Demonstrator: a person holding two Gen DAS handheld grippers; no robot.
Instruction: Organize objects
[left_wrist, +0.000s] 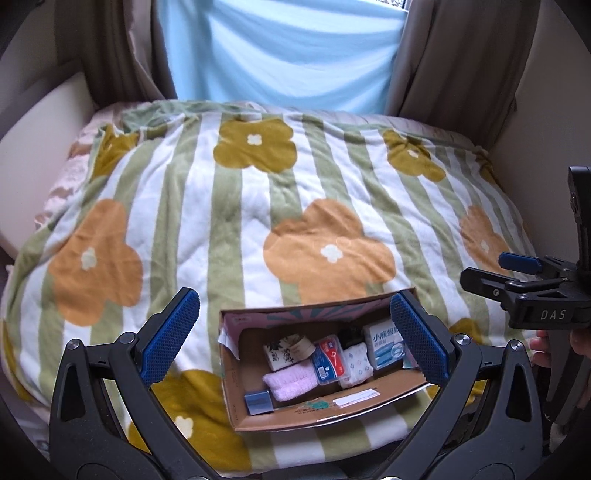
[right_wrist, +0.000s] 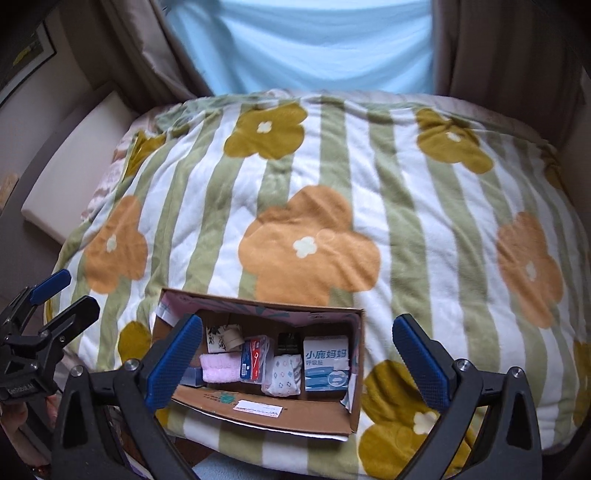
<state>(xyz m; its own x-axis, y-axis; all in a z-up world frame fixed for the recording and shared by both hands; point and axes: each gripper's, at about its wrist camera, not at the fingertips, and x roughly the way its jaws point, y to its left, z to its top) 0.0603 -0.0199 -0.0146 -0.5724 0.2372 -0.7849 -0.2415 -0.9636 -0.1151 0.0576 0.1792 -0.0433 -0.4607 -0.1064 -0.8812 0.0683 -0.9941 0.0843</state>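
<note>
Left hand-held gripper (left_wrist: 295, 339) open, box (left_wrist: 325, 415) at blanket (left_wrist: 236, 206) edge

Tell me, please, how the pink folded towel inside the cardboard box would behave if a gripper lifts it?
The pink towel looks soft and plush, so it would probably sag and unfold. It seems light. Wedged among other items in the cardboard box, it may drag its neighbours.

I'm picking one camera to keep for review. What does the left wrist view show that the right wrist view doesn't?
Only the left wrist view shows the right hand-held gripper from the side, jaws open. Only the right wrist view shows the left hand-held gripper from the side and a framed picture on the wall. Both share the open brown cardboard box of small items, the floral striped blanket and the blue curtain.
</note>
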